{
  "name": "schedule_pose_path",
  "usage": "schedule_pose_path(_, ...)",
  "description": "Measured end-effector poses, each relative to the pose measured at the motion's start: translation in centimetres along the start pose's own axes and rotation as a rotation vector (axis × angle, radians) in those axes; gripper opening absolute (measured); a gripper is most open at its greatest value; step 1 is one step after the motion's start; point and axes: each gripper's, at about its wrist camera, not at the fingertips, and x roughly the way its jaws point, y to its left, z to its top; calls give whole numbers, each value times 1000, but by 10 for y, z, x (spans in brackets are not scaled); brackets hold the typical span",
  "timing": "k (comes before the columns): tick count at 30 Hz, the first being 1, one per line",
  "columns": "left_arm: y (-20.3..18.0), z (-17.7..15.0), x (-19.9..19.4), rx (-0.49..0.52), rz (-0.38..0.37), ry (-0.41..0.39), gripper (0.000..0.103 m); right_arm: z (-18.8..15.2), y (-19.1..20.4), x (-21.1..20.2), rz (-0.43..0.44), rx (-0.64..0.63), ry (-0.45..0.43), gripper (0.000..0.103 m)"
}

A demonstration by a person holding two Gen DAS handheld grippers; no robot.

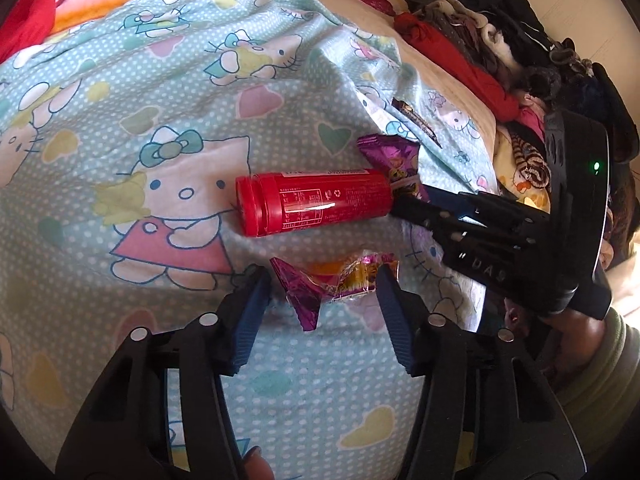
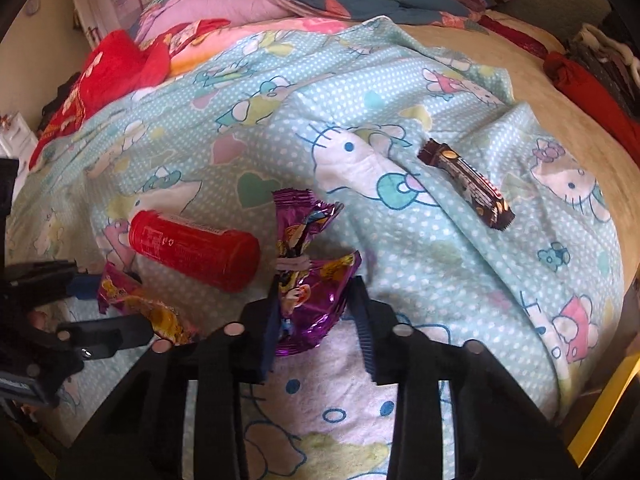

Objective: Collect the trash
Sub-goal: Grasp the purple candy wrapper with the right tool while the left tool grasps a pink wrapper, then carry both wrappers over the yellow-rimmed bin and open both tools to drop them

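On the blue cartoon-print blanket [image 1: 120, 92], a red canister [image 1: 316, 202] lies on its side. Just below it, the left hand-held gripper [image 1: 324, 292] brackets a crumpled pink-and-yellow wrapper [image 1: 332, 280], jaws not yet pressing. At the canister's right end, the right hand-held gripper [image 2: 316, 300] grips a purple wrapper [image 2: 308, 272]; a brown candy bar [image 2: 464, 182] lies well beyond.

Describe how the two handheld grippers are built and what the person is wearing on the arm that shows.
The left gripper and the right gripper are both matte black plastic with two long fingers, ribbed dark blue pads inside and round silver rivets. From the left wrist view, the right gripper's body carries raised lettering and a curved black housing with a small green light. A ribbed olive-green sleeve cuff shows at the wrist.
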Motion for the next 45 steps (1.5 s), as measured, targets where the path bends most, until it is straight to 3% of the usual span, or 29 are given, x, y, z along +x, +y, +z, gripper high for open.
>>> schedule_pose_path(4, -1, 2, 2, 6, 3, 0, 23, -5, -13, -14, 27, 86, -34, 25)
schedule_pose_path(8, -8, 3, 2, 32, -6, -3, 17, -12, -25, -32, 45, 159, -73, 25)
schedule_pose_path(24, -68, 19, -17, 161, -44, -101, 16, -33, -46, -117, 31, 246, -239, 25)
schedule_pose_path(45, -128, 32, -37, 225, -79, -197, 16, -60, -70, -176, -15, 303, -344, 25)
